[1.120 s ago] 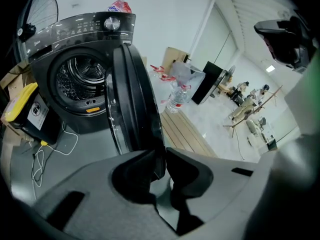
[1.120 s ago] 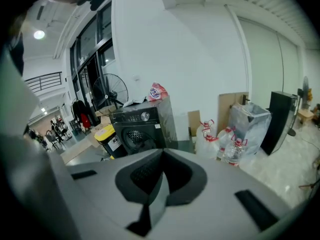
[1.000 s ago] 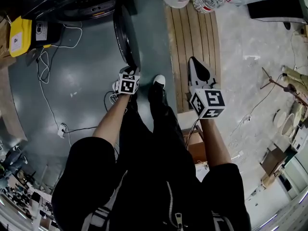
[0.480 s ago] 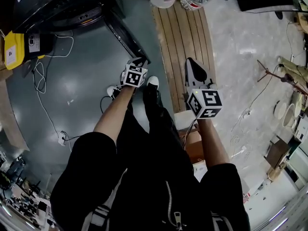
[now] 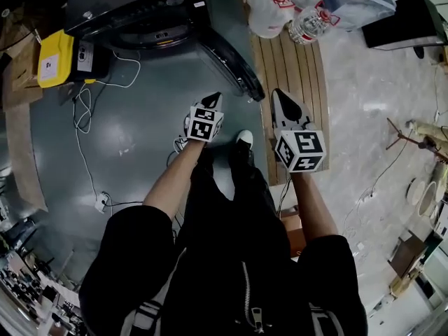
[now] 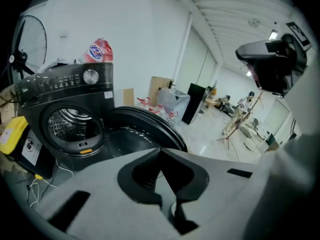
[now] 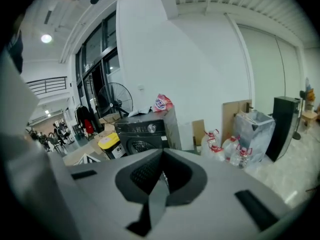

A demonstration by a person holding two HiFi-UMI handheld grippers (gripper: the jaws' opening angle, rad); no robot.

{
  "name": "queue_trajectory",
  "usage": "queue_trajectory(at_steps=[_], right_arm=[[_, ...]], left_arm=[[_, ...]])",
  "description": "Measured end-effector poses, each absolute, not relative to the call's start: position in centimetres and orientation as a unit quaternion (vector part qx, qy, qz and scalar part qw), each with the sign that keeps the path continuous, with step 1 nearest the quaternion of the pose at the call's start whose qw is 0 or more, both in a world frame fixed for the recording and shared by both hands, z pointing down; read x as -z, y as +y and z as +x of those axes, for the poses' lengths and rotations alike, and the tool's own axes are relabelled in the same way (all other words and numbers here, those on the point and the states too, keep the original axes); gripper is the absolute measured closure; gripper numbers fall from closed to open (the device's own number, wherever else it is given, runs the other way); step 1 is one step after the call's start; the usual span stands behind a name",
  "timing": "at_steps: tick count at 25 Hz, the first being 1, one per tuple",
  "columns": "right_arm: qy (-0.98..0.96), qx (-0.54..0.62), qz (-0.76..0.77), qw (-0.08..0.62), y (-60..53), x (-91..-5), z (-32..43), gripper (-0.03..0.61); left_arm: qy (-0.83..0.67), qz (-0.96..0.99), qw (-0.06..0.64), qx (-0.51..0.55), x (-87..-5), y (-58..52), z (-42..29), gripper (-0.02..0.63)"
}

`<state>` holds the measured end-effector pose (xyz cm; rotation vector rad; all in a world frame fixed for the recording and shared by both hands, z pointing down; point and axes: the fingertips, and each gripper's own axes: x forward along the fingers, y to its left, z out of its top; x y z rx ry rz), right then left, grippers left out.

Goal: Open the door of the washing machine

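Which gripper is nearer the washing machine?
The left gripper: its view shows the washing machine big and close; the right gripper sees it smaller.

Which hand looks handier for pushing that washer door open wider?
Probably left. The left gripper sits on the door's inner, drum side and faces it; the right gripper hangs over the wooden slats, on its outer side.

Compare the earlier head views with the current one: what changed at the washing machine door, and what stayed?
The left gripper let go of the door and drew back, jaws now shut on nothing; the door swung wider open. The right gripper stayed shut and empty; the washing machine did not move.
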<state>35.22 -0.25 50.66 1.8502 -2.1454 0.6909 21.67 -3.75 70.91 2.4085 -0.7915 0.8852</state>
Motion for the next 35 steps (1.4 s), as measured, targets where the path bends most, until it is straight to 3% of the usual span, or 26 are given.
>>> queue_trajectory(at_steps=[18, 27, 35], right_arm=[[-0.825, -0.136, 0.541, 0.094, -9.9, -40.0, 13.0, 0.577], [-0.840, -0.102, 0.527, 0.082, -12.2, -36.5, 8.1, 0.577], [-0.848, -0.097, 0.514, 0.089, -12.5, -36.0, 6.5, 0.577]], left_arm=[[-0.434, 0.865, 0.156, -0.200, -50.4, -11.5, -1.2, 0.611], [-0.467, 0.866, 0.106, -0.144, -41.9, -14.3, -8.4, 0.611], [-0.481, 0.860, 0.108, -0.133, -41.2, -14.4, -10.9, 0.611]])
